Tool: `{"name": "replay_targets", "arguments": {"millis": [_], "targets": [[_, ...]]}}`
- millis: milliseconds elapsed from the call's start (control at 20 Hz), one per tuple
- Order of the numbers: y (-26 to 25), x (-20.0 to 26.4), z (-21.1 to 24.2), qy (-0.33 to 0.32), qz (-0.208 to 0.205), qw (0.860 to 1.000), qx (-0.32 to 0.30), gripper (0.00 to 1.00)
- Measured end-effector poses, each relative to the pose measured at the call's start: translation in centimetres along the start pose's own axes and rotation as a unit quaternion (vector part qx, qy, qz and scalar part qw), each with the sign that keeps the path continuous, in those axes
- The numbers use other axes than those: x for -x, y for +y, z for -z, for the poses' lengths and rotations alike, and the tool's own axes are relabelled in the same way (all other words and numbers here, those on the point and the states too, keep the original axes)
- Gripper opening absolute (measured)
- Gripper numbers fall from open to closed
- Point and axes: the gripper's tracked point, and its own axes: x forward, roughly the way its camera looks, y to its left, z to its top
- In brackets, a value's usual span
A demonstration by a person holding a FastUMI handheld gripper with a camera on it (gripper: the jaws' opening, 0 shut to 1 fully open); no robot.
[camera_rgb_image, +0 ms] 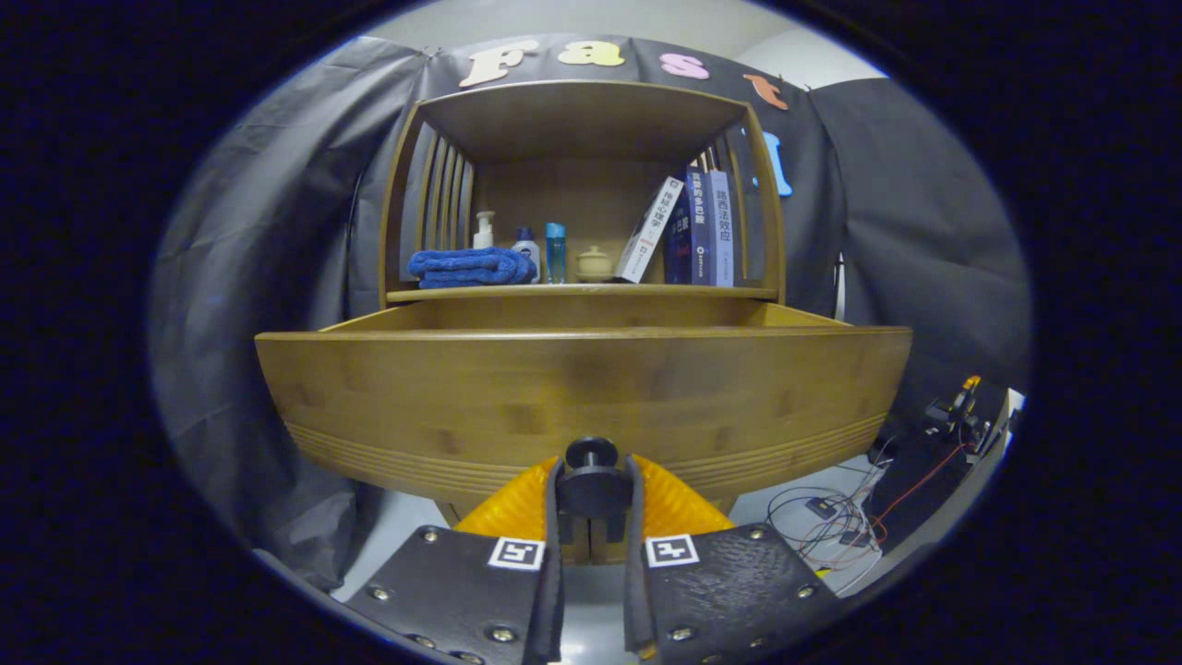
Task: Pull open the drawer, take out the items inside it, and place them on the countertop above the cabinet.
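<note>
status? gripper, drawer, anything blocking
Gripper shut on drawer knob. Drawer pulled out from cabinet; contents hidden behind its front. Countertop already crowded: blue towel, bottles, books.

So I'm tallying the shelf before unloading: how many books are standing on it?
4, at the shelf's far end from the blue towel: a white book leaning, then three upright blue ones. More may hide behind. The tongs grip the drawer knob.
</note>
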Motion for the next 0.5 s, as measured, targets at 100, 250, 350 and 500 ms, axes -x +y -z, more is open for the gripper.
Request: {"name": "replay_targets", "arguments": {"millis": [100, 250, 350, 500], "targets": [[0.2, 0.0, 0.2, 0.013, -0.006, 1.000, 0.004, 0.26], [-0.1, 1.1, -1.2, 0.001, -0.010, 1.000, 0.003, 0.59], [-0.8, 1.7, -3.2, -0.016, -0.003, 1.000, 0.011, 0.82], [-0.6, 2.2, -6.3, -0.028, -0.006, 1.000, 0.005, 0.93]]}}
